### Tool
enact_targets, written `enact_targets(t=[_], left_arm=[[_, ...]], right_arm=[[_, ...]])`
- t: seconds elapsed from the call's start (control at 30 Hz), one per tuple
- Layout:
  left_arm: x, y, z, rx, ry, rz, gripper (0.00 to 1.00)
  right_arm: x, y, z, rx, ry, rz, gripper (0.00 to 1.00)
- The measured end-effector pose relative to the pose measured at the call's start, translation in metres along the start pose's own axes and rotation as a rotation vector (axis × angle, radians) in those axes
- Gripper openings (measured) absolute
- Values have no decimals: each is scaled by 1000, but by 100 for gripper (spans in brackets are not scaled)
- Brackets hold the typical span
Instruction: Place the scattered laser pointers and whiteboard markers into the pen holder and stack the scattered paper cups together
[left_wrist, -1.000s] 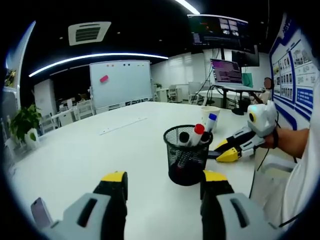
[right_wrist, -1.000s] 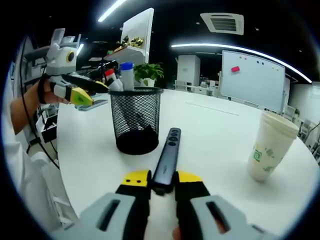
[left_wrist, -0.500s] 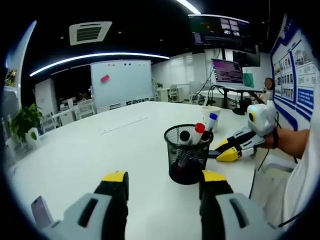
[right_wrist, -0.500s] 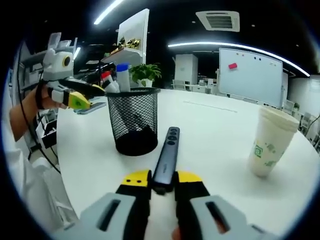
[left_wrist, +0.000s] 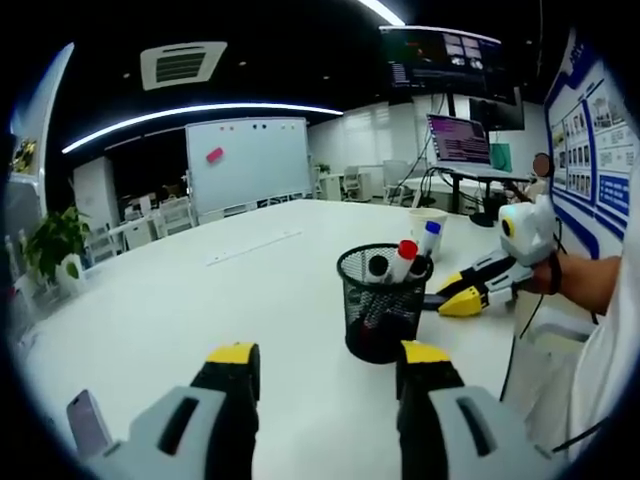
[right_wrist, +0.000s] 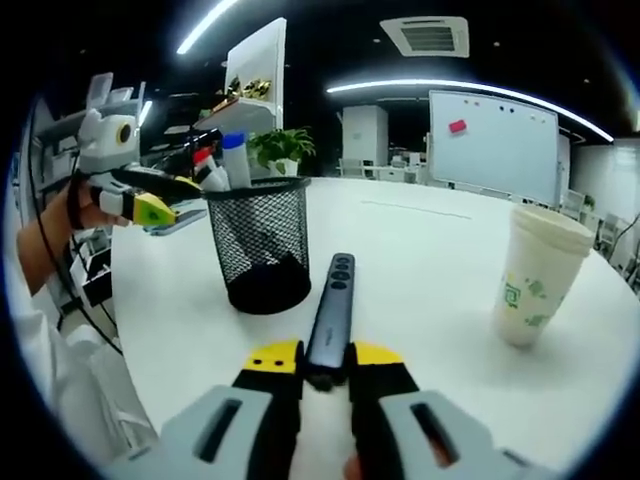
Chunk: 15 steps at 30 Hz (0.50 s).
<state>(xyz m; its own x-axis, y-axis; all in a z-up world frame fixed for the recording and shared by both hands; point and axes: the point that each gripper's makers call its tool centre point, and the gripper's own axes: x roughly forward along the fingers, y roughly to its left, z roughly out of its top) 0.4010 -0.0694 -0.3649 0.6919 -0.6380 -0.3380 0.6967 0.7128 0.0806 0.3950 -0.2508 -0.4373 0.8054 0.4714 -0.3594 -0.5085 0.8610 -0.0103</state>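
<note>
Right tool gripped a laser pointer beside the mesh pen holder; left tool stood open and empty.

In the right gripper view, the right tool (right_wrist: 322, 362) had its jaws closed on the near end of a dark laser pointer (right_wrist: 331, 312), which reached forward above the white tabletop (right_wrist: 420, 250) just right of the black mesh pen holder (right_wrist: 258, 243). Whiteboard markers (right_wrist: 225, 166) stood upright in the holder. A stack of paper cups (right_wrist: 536, 272) stood well to the right. In the left gripper view, the left tool (left_wrist: 322, 362) held its jaws wide apart with nothing between them, the holder ahead, and a phone (left_wrist: 88, 424) lay at lower left.
</note>
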Motion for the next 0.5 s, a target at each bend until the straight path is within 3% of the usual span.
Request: enact_targets(t=[0.37,0.5], left_arm=[[-1,1,1,-9,-7,5,55],[-1,1,0,-14,-6,5,55]], right_arm=[[-8,0,23,-12,-91,-15,18],[-13,1,36,-58,-149,-21,18]])
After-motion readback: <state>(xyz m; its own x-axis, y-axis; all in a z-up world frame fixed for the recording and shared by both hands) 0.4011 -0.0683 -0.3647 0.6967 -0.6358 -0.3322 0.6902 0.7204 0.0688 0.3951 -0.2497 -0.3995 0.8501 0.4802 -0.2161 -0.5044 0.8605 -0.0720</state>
